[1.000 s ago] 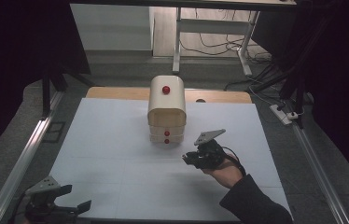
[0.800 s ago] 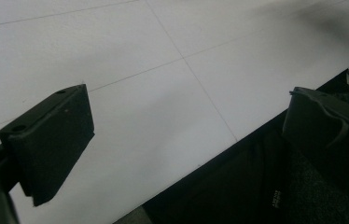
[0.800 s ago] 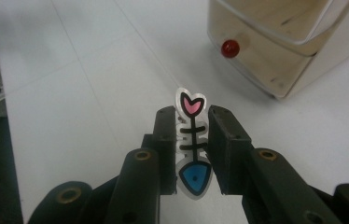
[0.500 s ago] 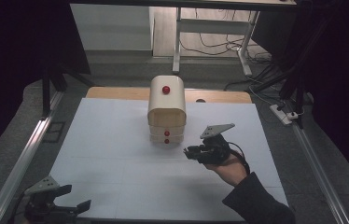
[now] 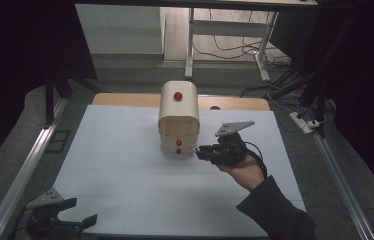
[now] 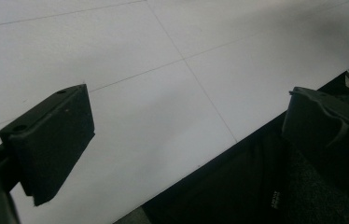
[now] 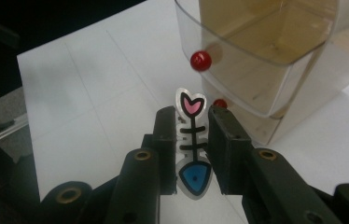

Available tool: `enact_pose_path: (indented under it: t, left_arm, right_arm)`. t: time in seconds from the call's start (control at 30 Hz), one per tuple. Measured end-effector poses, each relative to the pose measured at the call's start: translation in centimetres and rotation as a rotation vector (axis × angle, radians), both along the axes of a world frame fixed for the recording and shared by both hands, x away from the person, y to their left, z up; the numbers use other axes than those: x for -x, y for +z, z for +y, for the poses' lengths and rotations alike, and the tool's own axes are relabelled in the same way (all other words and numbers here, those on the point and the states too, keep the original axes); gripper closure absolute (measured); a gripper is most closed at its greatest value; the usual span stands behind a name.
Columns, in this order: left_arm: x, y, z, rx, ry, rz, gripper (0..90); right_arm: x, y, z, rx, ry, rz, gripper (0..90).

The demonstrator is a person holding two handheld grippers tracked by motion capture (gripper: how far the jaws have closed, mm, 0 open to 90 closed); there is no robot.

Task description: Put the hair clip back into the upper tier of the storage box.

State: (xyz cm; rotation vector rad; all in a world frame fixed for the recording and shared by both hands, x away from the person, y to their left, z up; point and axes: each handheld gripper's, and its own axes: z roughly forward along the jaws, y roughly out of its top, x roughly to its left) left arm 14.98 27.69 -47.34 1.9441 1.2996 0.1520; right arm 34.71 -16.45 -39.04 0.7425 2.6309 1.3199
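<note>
White table [image 5: 125, 175] spread wide, and toward its far middle stands the cream drawer unit [image 5: 178, 107], red knobs [image 7: 200, 60] facing the person. Right gripper [image 5: 201, 151] sits just beside the unit's lower front, jaws clamped on a fishbone sticker [image 7: 192, 144]: flat cut-out, long axis running straight away along the jaws, pink heart tail pointing out toward the drawers, blue head back near the gripper body. Down at the near left corner, the left gripper [image 5: 87, 220] hangs over the table edge, jaws wide apart, nothing between them.

Fishbone sticker [image 7: 191, 140] upright, clamped between gripper [image 7: 190, 135] jaws, beside drawer box [image 5: 178, 120]
</note>
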Motion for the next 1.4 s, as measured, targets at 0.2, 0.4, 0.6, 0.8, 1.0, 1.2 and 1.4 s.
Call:
enact_pose_path:
  t: [0.2, 0.4, 0.6, 0.8, 1.0, 1.2, 1.4]
  left_arm:
    - [0.0, 0.0, 0.0, 0.000, 0.000, 0.001, 2.5]
    - [0.0, 0.0, 0.0, 0.001, 0.000, 0.001, 2.5]
    - [0.0, 0.0, 0.0, 0.000, 0.000, 0.001, 2.5]
    - [0.0, 0.0, 0.1, 0.002, 0.000, 0.003, 2.6]
    - [0.0, 0.0, 0.0, 0.002, 0.001, 0.003, 2.7]
    - [0.0, 0.0, 0.0, 0.002, 0.000, 0.003, 2.7]
    - [0.0, 0.0, 0.0, 0.001, -0.002, 0.004, 2.8]
  right_arm:
    - [-0.8, 0.7, 0.7, -0.012, -0.006, -0.005, 72.5]
    - [-1.7, 1.4, 1.4, -0.027, -0.016, -0.015, 72.5]
    - [-2.9, 1.6, 2.0, -0.031, -0.040, -0.013, 72.5]
    - [-4.0, 1.7, 2.9, -0.050, -0.063, -0.010, 72.5]
    - [-4.8, 1.9, 3.8, -0.049, -0.077, -0.022, 72.5]
    - [-5.5, 2.0, 4.5, -0.054, -0.094, -0.028, 72.5]
    - [-5.9, 1.9, 5.4, -0.037, -0.099, -0.056, 72.4]
